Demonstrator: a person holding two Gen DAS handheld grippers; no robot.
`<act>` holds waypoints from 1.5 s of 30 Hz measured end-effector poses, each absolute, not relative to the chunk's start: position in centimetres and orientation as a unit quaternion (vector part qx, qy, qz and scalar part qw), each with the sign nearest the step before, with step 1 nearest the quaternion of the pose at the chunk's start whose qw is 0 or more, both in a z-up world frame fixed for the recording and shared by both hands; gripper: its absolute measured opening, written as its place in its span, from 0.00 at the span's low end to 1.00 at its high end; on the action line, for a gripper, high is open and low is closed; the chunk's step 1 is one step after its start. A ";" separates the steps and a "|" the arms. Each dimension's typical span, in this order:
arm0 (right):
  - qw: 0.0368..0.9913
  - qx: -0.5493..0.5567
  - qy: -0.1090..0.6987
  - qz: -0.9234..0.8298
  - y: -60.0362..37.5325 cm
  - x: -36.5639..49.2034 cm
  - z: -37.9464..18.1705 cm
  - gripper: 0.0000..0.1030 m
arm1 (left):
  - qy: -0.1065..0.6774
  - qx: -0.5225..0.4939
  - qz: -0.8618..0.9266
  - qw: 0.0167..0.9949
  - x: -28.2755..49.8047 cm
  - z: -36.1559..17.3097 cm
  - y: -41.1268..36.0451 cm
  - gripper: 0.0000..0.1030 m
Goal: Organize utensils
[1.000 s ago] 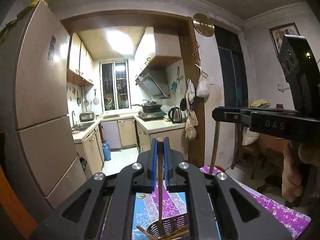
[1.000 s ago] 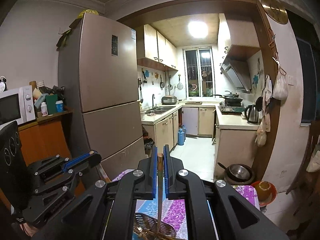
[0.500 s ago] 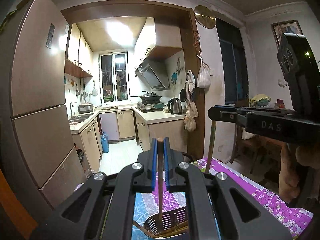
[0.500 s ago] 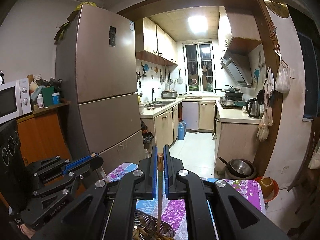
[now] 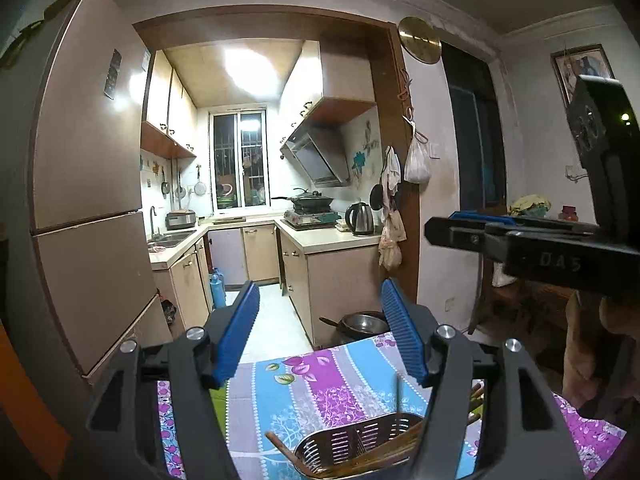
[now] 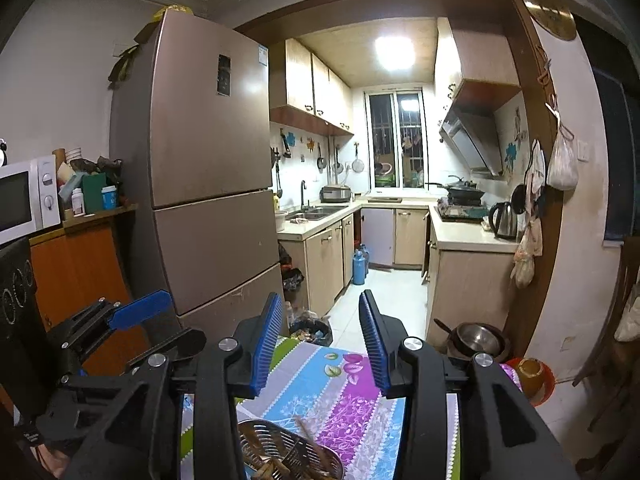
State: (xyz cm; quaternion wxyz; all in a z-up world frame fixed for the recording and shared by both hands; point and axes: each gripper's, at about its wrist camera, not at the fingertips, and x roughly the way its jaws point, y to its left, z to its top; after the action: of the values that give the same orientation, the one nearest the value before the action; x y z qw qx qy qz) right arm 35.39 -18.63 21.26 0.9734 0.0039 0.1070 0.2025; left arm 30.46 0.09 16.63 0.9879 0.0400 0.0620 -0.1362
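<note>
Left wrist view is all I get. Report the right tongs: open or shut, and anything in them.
Observer: The right tongs are open, with nothing between them.
Operator: Tell me what lies below them.
Observer: The metal basket, with a wooden stick leaning inside it.
Operator: Give me whatever stands left of the fridge.
Observer: A white microwave on an orange cabinet.
</note>
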 end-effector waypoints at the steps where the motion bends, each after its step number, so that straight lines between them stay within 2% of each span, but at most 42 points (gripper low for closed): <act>1: 0.974 0.006 0.102 0.202 -18.8 35.0 21.6 0.41 | 0.060 0.039 -0.135 0.988 30.3 16.8 0.1 0.59; 6: 0.977 0.012 0.077 0.199 -20.0 32.4 23.5 0.42 | 0.044 0.034 -0.129 0.990 28.2 18.3 0.6 0.59; 9: 0.978 0.016 0.058 0.199 -20.7 29.7 24.7 0.48 | 0.029 0.031 -0.125 0.991 25.9 19.4 1.0 0.62; 10: 0.978 0.018 0.051 0.201 -20.9 28.6 24.9 0.52 | 0.021 0.030 -0.124 0.992 24.9 19.7 1.2 0.67; 13: 0.978 0.028 0.025 0.205 -21.7 24.5 24.9 0.74 | 0.001 0.034 -0.113 0.993 21.4 19.9 1.7 0.80; 16: 0.977 0.034 0.006 0.210 -22.2 19.9 23.2 0.85 | -0.011 0.033 -0.104 0.994 17.9 19.1 2.5 0.92; 19: 0.977 0.038 0.002 0.209 -22.5 15.7 20.3 0.95 | -0.012 0.034 -0.094 0.995 14.3 17.1 3.6 0.94; 27: 0.983 0.056 0.022 0.175 -22.5 8.0 11.5 0.95 | 0.014 0.021 -0.058 0.998 7.6 10.5 5.7 0.95; 34: 0.982 0.051 0.052 0.174 -19.6 4.8 6.4 0.95 | 0.052 0.019 -0.048 0.997 5.2 6.6 5.1 0.95; 45: 0.985 0.041 0.073 0.153 -18.2 3.8 4.1 0.95 | 0.063 0.021 -0.055 0.996 3.5 4.4 5.1 0.95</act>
State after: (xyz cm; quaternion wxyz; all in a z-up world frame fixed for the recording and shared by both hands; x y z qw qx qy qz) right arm 3.81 -18.24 4.14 0.9846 0.0409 0.0735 0.1535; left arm 3.54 5.13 4.43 0.9962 0.0209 0.0633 -0.0554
